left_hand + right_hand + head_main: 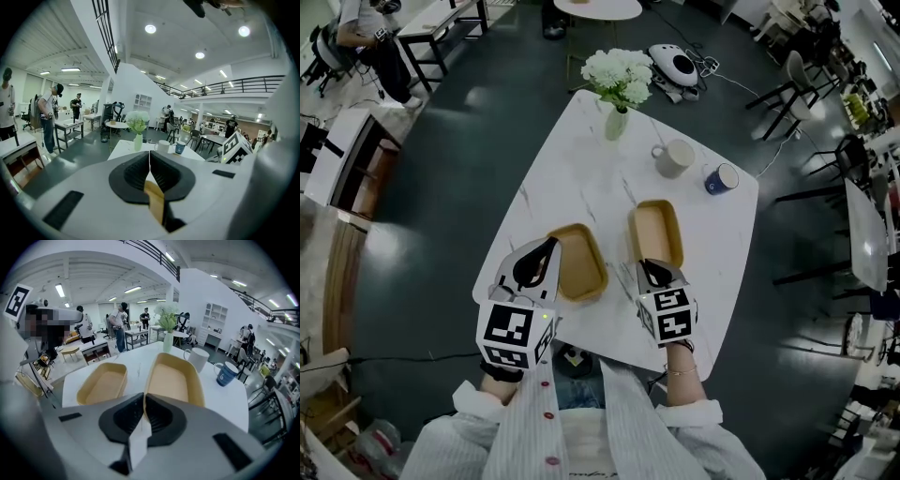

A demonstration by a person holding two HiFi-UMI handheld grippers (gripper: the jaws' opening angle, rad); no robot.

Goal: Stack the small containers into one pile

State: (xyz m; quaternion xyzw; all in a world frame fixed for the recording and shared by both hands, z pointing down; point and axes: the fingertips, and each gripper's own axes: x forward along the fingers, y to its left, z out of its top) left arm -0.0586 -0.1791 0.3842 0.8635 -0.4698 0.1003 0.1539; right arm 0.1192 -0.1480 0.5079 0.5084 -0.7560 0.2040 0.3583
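striped sleeves fill the bottom of the head view. from them my left hand and right hand reach forward over the near edge of the white worktop. left gripper angles in toward the right, its jaws pinched shut on the near left rim of the left container. right gripper points straight ahead, its jaws clamped on the near rim of the right container. the 2 tan containers lie side by side with a gap between them, not stacked.
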